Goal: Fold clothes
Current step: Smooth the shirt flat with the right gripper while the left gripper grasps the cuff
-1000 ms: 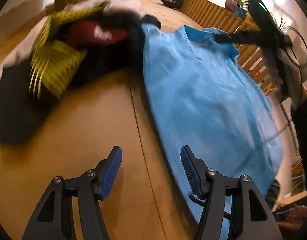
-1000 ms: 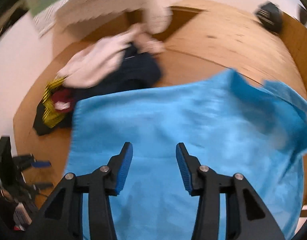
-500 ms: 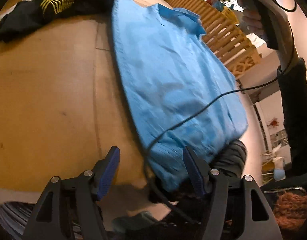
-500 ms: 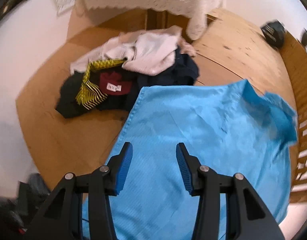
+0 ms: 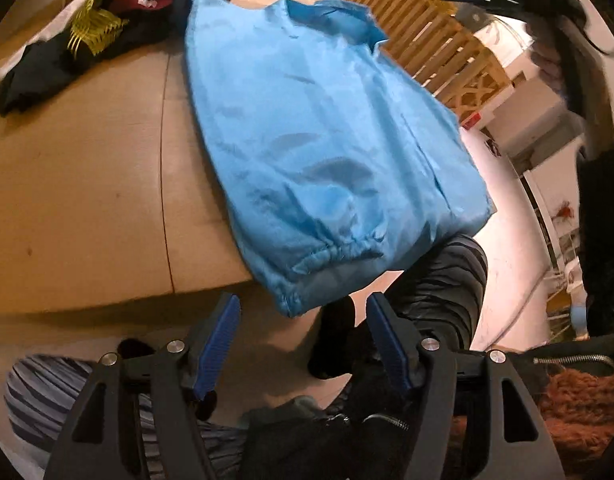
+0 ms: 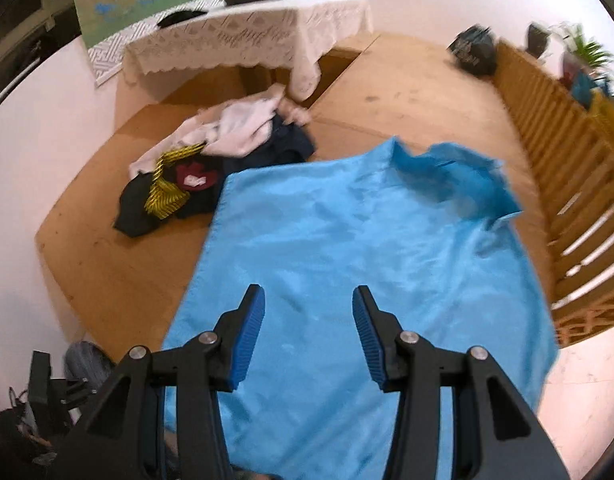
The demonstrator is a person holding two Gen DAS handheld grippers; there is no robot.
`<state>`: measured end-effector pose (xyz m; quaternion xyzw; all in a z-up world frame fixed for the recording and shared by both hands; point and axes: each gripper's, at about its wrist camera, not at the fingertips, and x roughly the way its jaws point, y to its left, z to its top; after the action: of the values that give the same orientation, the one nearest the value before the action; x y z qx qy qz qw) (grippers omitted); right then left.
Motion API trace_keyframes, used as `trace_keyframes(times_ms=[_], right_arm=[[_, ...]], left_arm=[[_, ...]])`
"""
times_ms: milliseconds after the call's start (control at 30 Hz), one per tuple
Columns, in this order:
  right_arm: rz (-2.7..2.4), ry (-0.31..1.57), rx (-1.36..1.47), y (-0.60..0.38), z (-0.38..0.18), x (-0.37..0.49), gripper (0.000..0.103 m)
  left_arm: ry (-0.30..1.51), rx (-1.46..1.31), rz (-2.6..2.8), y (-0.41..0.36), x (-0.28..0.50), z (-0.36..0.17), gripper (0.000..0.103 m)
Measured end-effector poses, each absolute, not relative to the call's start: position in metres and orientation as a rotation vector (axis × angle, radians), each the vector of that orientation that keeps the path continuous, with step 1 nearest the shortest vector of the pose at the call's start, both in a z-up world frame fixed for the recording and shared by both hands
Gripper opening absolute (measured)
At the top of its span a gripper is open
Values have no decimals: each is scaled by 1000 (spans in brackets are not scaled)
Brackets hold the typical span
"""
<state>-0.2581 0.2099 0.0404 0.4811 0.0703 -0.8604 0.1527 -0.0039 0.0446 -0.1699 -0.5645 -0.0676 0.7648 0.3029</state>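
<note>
- Since half a second ago my left tongs have drawn back past the near edge of the wooden platform, so the gathered hem of the blue garment now hangs just ahead of their tips; my right tongs have lifted, and more of the garment spreads below them.
- Far left of my right tongs, beyond the garment's left edge, lies the heap of other clothes: dark fabric, a yellow-striped piece, a red patch and pale cloth on top. It touches the garment's far left corner.
- My left tongs stand wide apart, gripping nothing; the hem droops over the platform edge between and beyond their blue pads.
- My right tongs are also spread wide and empty, hovering over the flat middle of the garment.
- Ahead and right of my right tongs, the garment's far end is rumpled and turned up.
- Further right runs a wooden slatted fence.
</note>
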Motion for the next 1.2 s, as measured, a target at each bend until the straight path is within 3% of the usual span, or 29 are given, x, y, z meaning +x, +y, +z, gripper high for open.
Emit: trace_keyframes(times_ms=[167, 300, 733, 833, 867, 900, 1000, 1200], right_arm=[[-2492, 205, 1351, 230, 42, -245, 57], [-2472, 300, 1370, 200, 9, -260, 57], [-2391, 359, 1297, 146, -10, -279, 57], [-2398, 337, 1297, 150, -9, -285, 57], [-2397, 329, 1302, 152, -10, -287, 57], [-2394, 319, 1310, 153, -11, -290, 57], [-2378, 289, 1344, 157, -18, -301, 57], [-2356, 249, 1421, 144, -33, -338, 57]], left_arm=[[-238, -1557, 2032, 60, -14, -194, 64], [-276, -1559, 2076, 66, -23, -194, 64], [-150, -1607, 2244, 85, -37, -194, 65], [-180, -1597, 2209, 85, -40, -194, 48], [-202, -1593, 2189, 83, -42, -195, 32], [-237, -1589, 2158, 80, -44, -197, 23], [-292, -1556, 2101, 77, -46, -202, 15], [-374, -1457, 2062, 75, -49, -195, 12]])
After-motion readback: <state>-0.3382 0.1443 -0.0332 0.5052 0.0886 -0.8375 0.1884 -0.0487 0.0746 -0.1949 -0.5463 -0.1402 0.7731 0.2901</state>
